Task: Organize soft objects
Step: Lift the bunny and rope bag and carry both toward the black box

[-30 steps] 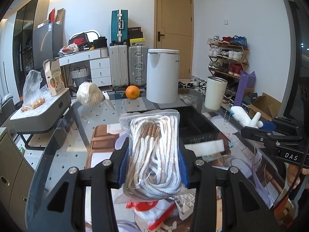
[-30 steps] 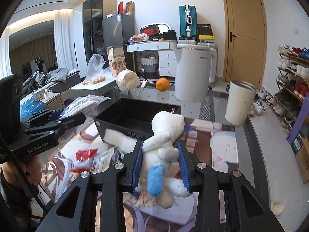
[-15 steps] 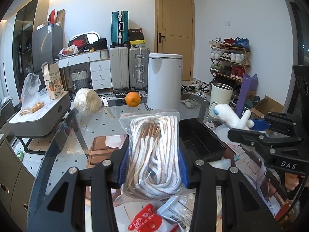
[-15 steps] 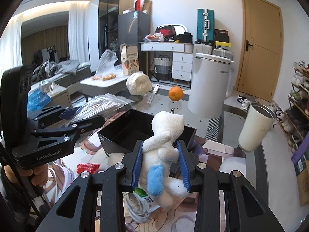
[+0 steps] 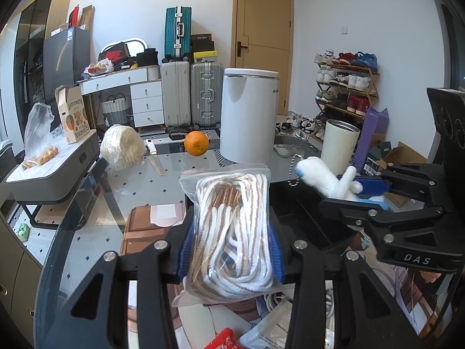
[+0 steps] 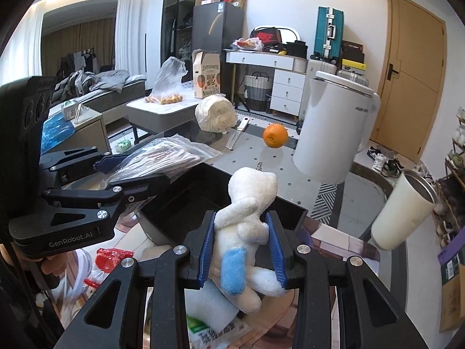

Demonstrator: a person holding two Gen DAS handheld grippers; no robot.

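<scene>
Both grippers have slid across the table toward the black bin [image 6: 186, 203] since the earlier frames; in the left wrist view the right gripper [image 5: 353, 187] now sits much closer in at the right, its toy over the bin's dark interior; the bin has also grown larger in the right wrist view.

Left gripper [image 5: 229, 250]: jaws closed tight on a clear zip bag of white-and-tan rope [image 5: 232, 232]; blue pads press both sides of the bag, which stands upright btwn them, held in the air above the table clutter; in the right wrist view the same bag [image 6: 162, 157] hangs at the bin's left rim.

Right gripper [image 6: 241, 247]: jaws clamped on a white plush toy [image 6: 247, 212] w/ a blue patch; pads grip its body, head up, just in front of the bin's near wall.

Bin looks empty as far as visible.

Beyond it on the glass table [image 5: 139, 186]: an orange [image 5: 196, 143], a white cylindrical appliance [image 5: 247, 116], a ball of pale yarn [image 5: 123, 147], a cream tumbler [image 5: 338, 142]; a red-and-white packet [image 6: 110, 257] lies near the left gripper's handle.
</scene>
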